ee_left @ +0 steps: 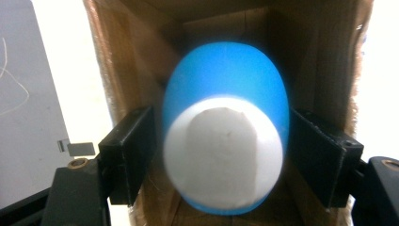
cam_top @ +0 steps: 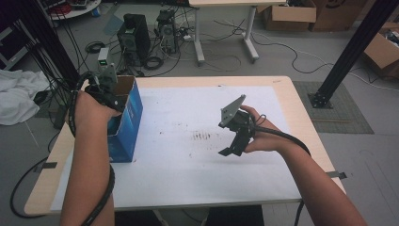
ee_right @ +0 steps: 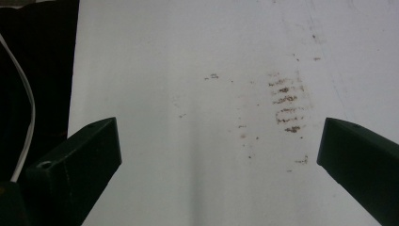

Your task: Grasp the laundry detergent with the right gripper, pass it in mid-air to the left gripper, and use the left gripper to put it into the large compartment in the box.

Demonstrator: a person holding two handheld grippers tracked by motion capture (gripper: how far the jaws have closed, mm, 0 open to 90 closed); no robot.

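Your white table sheet [cam_top: 188, 160] carries brown smudges [cam_top: 202, 136]. The blue cardboard box [cam_top: 129, 120] walls in your left gripper [ee_left: 221, 155], whose parted jaws flank a smooth blue-and-white egg-shaped thing [ee_left: 226, 150], blurred, contact unclear. Your right gripper [cam_top: 234, 146] hovers spread wide, pinching nothing.
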